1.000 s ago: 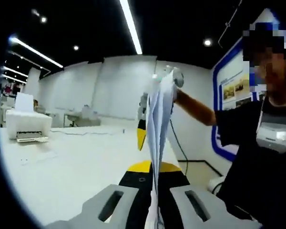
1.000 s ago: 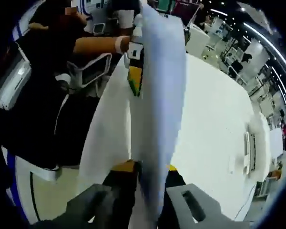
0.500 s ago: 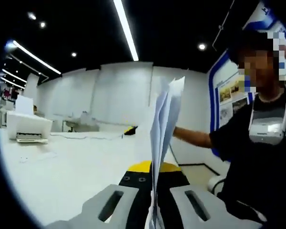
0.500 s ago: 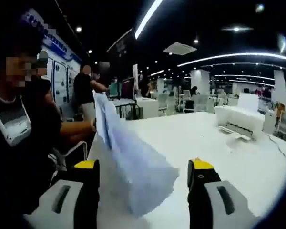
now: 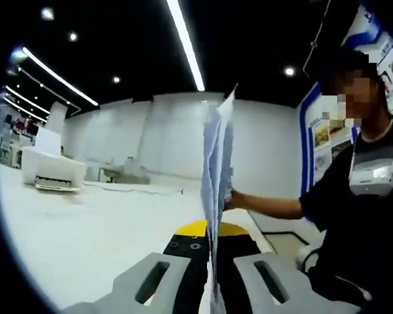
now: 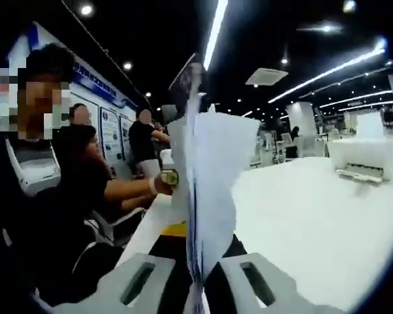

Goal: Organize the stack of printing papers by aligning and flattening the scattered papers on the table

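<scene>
My right gripper has closed on the papers again — it was open before.
Both jaws pinch them upright above the bench; sheets still splayed — aligning, flattening remain.

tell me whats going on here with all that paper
A person is tidying a stack of printing papers with a handheld gripper in each hand. The left gripper and the right gripper are both shut on the stack, each from its own end, holding it upright on edge above the white table. The sheets are not yet squared; some corners stick out. A printer sits further along the table.
</scene>
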{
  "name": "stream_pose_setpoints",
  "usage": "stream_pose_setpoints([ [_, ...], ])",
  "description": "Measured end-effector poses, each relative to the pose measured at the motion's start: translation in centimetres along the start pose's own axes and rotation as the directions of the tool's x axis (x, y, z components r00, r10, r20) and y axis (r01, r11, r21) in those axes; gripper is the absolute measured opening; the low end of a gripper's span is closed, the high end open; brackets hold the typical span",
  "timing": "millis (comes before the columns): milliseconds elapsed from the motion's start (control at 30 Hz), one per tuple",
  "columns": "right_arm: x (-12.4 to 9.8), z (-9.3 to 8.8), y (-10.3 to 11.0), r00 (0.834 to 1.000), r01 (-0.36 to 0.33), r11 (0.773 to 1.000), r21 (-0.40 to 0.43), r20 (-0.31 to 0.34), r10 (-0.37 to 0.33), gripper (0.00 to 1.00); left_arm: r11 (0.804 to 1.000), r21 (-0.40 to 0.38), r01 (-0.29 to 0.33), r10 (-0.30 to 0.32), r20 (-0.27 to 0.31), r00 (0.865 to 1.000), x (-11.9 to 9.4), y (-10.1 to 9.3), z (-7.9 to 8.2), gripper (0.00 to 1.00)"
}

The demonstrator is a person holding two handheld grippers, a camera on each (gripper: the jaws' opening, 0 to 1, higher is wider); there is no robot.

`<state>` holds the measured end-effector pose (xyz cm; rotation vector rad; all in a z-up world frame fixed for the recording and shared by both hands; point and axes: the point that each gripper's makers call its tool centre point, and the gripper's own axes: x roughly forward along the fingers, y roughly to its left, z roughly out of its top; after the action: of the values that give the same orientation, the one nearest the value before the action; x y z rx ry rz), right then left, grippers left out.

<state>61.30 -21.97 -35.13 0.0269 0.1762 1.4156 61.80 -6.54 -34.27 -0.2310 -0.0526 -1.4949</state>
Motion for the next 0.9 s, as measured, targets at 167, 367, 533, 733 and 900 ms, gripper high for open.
stream_pose_setpoints([
  [167,0.3,1.6,1.1,0.999,-0.009,0.996,-0.087,0.047,0.013,0.0,1.0,-0.03,0.001,-0.001,-0.023,1.0,-0.6,0.2,-0.9,0.07],
  [367,0.8,-2.2,-0.2,1.0,0.006,0.999,-0.048,0.012,-0.006,0.0,1.0,-0.011,0.002,-0.003,-0.055,0.999,0.0,0.3,-3.3,0.06],
  [533,0.0,-0.2,0.4,0.999,-0.012,0.999,0.034,0.046,0.01,0.0,0.998,-0.065,0.004,-0.006,-0.035,0.999,0.2,-0.3,-1.1,0.07],
  [733,-0.1,-5.0,-0.7,0.999,-0.029,0.999,0.019,-0.017,0.029,0.04,0.996,-0.09,-0.008,-0.001,-0.097,0.995,0.5,0.3,-5.0,0.15],
  [900,-0.9,-3.0,-0.8,0.997,-0.052,0.998,-0.046,0.047,0.054,0.0,0.999,-0.035,0.035,-0.036,-0.051,0.998,1.2,-0.9,-2.8,0.06],
])
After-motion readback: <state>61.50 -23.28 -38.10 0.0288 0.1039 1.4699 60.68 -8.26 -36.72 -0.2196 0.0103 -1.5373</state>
